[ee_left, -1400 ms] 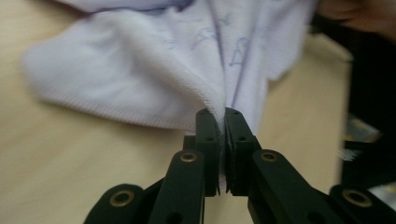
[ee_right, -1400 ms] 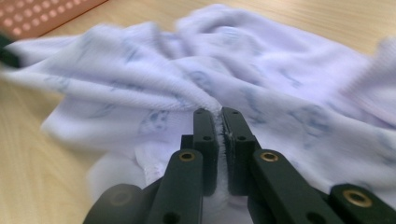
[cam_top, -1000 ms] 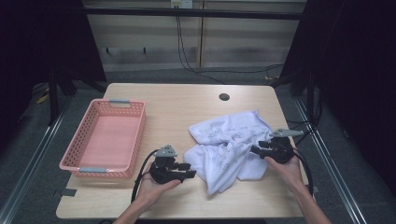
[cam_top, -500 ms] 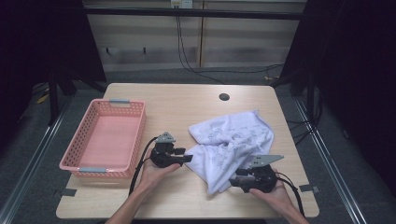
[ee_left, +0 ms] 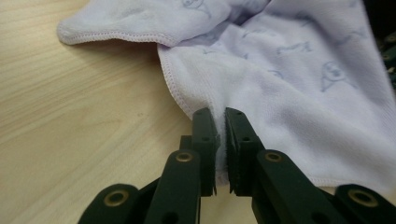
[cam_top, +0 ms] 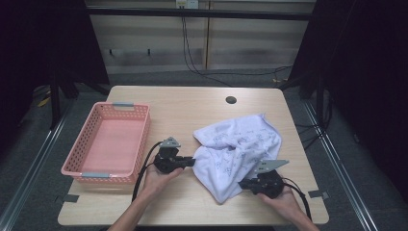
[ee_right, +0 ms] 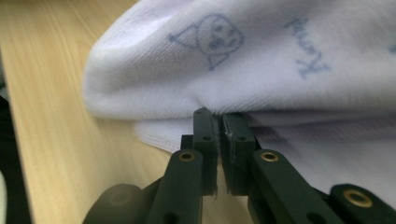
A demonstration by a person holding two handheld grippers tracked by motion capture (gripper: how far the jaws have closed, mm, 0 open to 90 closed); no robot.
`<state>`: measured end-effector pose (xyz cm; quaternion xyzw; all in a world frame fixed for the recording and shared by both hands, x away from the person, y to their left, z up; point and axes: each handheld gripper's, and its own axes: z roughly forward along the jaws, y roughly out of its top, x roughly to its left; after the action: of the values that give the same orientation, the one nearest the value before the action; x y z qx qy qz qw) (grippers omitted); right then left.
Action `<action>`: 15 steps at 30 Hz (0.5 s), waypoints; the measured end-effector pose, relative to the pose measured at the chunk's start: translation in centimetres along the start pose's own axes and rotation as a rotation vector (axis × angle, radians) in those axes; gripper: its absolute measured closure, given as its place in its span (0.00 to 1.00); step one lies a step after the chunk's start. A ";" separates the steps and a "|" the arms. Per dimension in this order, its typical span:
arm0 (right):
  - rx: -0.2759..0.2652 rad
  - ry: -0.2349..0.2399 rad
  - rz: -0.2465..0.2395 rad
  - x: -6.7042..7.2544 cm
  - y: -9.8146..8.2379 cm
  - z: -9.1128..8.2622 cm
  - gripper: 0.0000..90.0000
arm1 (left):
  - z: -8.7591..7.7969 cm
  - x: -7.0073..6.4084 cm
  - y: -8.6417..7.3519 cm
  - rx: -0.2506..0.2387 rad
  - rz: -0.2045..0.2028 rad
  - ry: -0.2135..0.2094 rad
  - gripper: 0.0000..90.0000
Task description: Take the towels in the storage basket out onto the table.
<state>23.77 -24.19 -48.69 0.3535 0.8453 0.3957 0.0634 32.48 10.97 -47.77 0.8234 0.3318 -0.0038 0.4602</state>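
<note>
A white towel [cam_top: 238, 149] with small blue prints lies crumpled on the right half of the wooden table [cam_top: 192, 110]. My left gripper [cam_top: 191, 162] sits at the towel's left edge. Its jaws have just been closing and now pinch the hemmed edge of the towel [ee_left: 289, 79] between the left gripper's [ee_left: 220, 119] pads. My right gripper [cam_top: 243, 184] is at the towel's near corner. Its jaws have also just been closing, and the right gripper [ee_right: 219, 119] is shut on a folded layer of the towel [ee_right: 280, 56].
A pink plastic basket [cam_top: 144, 137] stands on the left side of the table with nothing in it. A dark round hole [cam_top: 231, 100] lies near the table's far edge. Black cables trail from both grippers toward the near edge.
My right gripper moved from the towel's right edge to its near corner. My left gripper shifted right to the towel's left edge. Both sets of jaws closed onto the cloth.
</note>
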 end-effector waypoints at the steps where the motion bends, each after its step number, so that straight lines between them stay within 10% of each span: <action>1: -0.012 0.000 0.009 -0.3 -0.1 -0.7 0.96 | -0.7 -0.2 -0.1 -0.007 0.001 0.004 0.93; 9: -0.145 -0.163 0.188 -5.7 -3.3 -8.1 0.99 | -4.5 -1.9 -2.9 0.000 -0.009 -0.016 0.93; 15: -0.110 -0.142 0.201 -5.8 -4.6 -7.5 0.81 | -4.9 -3.8 -3.7 0.020 0.025 -0.067 0.74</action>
<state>22.58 -34.65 -47.88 0.4594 0.7761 0.4196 0.1026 26.02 13.92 -46.55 0.8314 0.3060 -0.0289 0.4630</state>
